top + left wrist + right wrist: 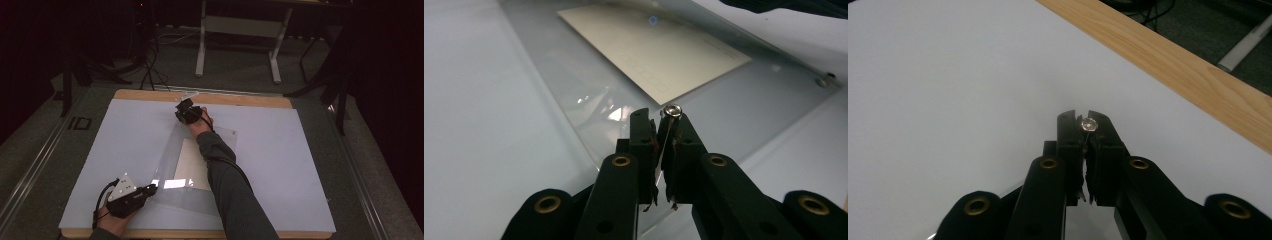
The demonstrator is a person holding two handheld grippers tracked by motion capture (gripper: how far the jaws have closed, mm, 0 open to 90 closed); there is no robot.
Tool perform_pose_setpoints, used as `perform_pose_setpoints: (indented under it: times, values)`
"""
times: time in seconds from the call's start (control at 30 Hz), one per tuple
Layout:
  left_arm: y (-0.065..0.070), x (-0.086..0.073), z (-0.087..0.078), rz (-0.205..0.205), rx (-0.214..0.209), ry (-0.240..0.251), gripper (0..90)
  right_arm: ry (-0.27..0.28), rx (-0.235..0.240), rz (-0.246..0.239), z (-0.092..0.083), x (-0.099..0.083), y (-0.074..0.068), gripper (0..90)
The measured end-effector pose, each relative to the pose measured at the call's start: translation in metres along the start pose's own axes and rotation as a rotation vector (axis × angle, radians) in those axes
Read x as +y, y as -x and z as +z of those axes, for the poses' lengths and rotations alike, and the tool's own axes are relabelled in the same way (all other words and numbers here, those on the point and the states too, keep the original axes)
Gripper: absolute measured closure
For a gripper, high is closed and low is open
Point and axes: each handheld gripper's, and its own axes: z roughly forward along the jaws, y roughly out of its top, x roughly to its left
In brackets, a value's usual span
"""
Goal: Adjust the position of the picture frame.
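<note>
Acrylic sheet (200,165), clear with a pale card (651,47) under it, lies mid-table on the white mat (280,150). I have my left gripper (663,131) clamped on its near corner by a metal stud (672,110), my right gripper (1087,131) pinched on the far corner, probably another stud (1090,123). I judge a lift comes next: both hands rising level.
</note>
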Motion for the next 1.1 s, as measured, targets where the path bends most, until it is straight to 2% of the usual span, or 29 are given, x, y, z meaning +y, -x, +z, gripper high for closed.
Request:
perform_pose_setpoints:
  times: [0.23,0.67,0.97,1.1]
  values:
    - [-0.008,0.000,-0.003,-0.052,0.004,0.016,82.9,-0.006,-0.035,-0.011,-0.008,-0.004,0.005,85.1]
    - [-0.017,0.006,-0.002,-0.065,0.042,0.022,82.2,0.008,-0.071,0.021,-0.031,-0.016,0.023,85.1]
    - [-0.027,0.011,0.005,-0.092,0.050,0.032,81.9,0.009,-0.120,0.034,-0.047,-0.020,0.033,85.1]
    - [-0.034,0.015,0.008,-0.098,0.060,0.033,82.0,0.006,-0.146,0.056,-0.054,-0.024,0.039,85.2]
